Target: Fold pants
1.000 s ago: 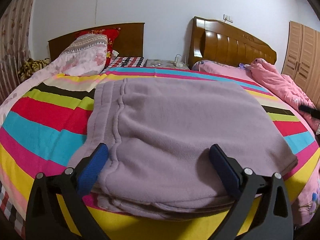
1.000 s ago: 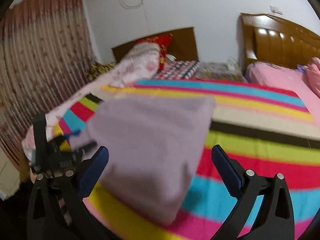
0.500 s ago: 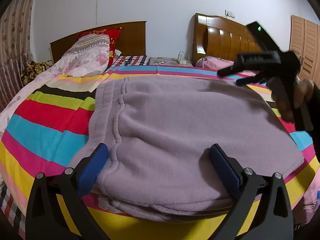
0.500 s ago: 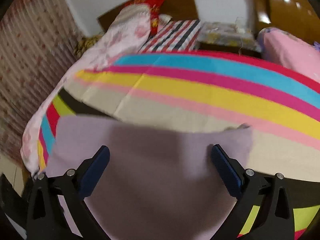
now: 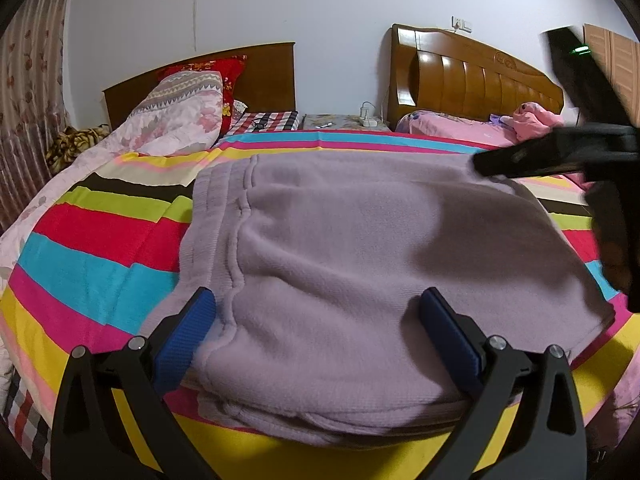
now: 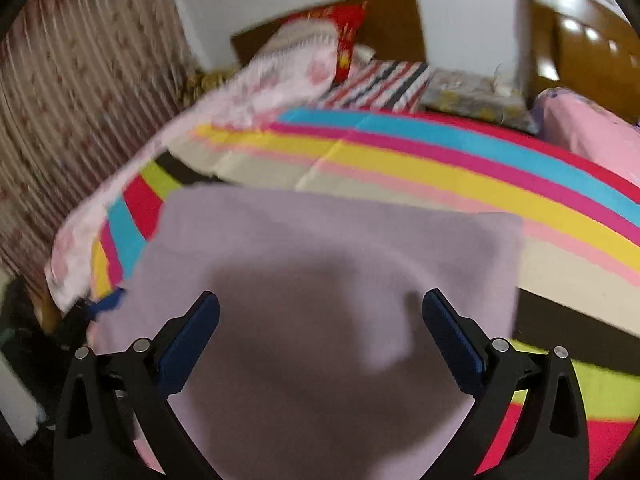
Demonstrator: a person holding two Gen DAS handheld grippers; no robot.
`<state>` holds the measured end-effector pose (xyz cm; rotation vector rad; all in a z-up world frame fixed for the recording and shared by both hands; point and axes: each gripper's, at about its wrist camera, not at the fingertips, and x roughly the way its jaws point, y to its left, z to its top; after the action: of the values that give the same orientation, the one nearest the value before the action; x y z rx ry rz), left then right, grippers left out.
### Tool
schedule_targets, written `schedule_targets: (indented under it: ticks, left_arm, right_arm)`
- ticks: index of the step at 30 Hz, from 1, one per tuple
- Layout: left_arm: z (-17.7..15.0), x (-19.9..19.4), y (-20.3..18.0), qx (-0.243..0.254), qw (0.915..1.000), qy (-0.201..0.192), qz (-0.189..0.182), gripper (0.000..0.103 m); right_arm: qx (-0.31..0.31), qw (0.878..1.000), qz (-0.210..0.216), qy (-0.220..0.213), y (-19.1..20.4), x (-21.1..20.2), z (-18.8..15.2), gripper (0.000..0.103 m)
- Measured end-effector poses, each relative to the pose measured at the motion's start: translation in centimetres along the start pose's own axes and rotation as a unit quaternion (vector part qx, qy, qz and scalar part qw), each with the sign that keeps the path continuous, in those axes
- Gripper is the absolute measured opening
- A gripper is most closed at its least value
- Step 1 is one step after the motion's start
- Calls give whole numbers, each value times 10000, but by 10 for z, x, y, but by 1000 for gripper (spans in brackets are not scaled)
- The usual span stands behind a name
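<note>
Pants (image 5: 360, 272), lilac, folded flat, centre frame on striped bedspread (image 5: 92, 248). Left gripper (image 5: 318, 336) wide open at their near edge, holding nothing. Right gripper (image 6: 320, 332) wide open above them, empty; blurred at right of left view.

Bed (image 5: 92, 248) covered by a bright striped sheet. Folded lilac pants (image 5: 360, 280) lie flat near its foot edge, stacked layers showing at the near side. Floral quilt (image 5: 176, 120) heaped toward the head, left side, against a red pillow (image 5: 230, 80).
</note>
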<state>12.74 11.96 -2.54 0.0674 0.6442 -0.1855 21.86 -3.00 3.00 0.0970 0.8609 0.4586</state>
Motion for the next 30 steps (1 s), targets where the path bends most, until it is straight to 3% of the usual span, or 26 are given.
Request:
schedule_targets:
  ticks: [3,7,12,15,19,22,26,30]
  left_arm:
    - [1,0,-2,14,10000,4,25,101]
    - [0,-4,-11,138,9996,12,259,102]
    - [-1,-37,-37,193,9954,-147,923,101]
    - [-3,-75,-50,62,9952,-578,790,102]
    - [-6,-128,-63,-274,9923,-1193,206,102]
    - [-5,-151,-68,-427,9874,-1505,240,102]
    - [-6,-156,-82,-587,9865,-1256,867,102]
    - [-18,-147,-99,-242,9826,-1014,1538,102]
  right_arm:
    - [-162,9999,21,-21,10,-20,-23,98]
    - [-717,9944,-610,480,34,-16,-84,99]
    - [-228,9976,-612,222,33,-72,-131,99]
    - [-83,9962,-805,-323,37,-110,-153,99]
    - [-39,9867,-1069,-1222,49,-154,-171,99]
    - [-244,9792,-1190,-1624,63,-169,-171,99]
    - [-371,9736,-1226,-1889,72,-169,-169,99]
    - [-301,9783,-1197,-1663,71,-153,-170,99]
